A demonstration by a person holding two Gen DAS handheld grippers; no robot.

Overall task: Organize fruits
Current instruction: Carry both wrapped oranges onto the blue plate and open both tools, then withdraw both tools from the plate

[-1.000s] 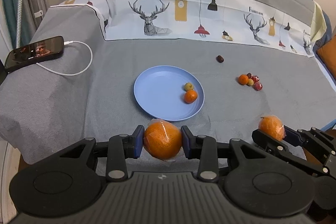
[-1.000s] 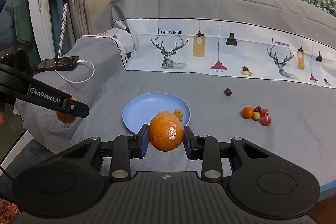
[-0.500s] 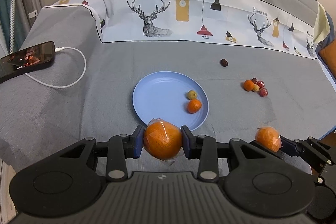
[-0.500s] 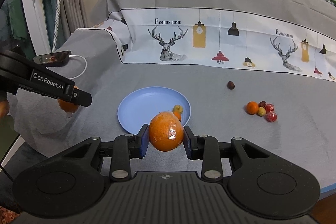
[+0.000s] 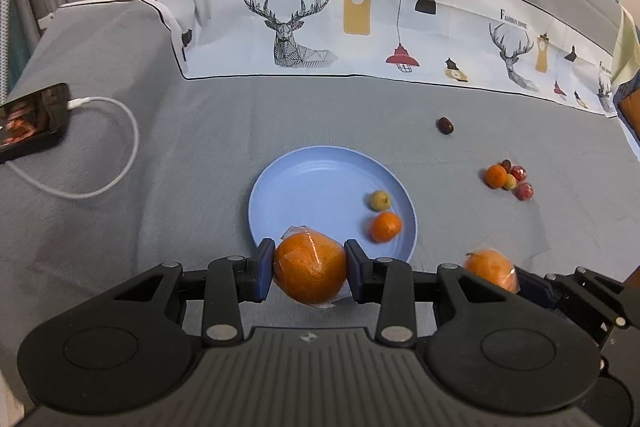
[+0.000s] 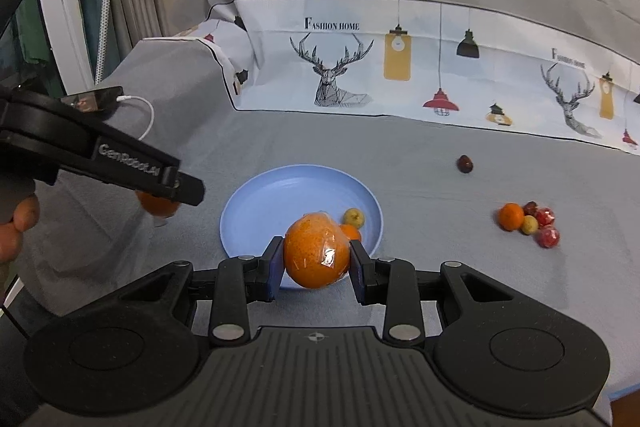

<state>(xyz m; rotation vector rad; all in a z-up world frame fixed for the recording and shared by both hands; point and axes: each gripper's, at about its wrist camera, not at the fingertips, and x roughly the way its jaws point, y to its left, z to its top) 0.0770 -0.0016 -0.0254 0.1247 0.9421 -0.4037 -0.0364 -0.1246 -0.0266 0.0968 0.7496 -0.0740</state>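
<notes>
The plastic-wrapped orange (image 5: 310, 268) is pinched in the left gripper (image 5: 308, 271) over the 6 o'clock rim of the round pale-blue plate (image 5: 312, 187); a second wrapped orange (image 6: 316, 255) is pinched in the right gripper (image 6: 316, 261) near the same edge. This looks like the carry-to-plate step. Next, each should come down onto bare plate, clear of the small tangerine (image 5: 385, 226) and yellowish fruit (image 5: 379, 200) at 4 o'clock, then let go.
</notes>
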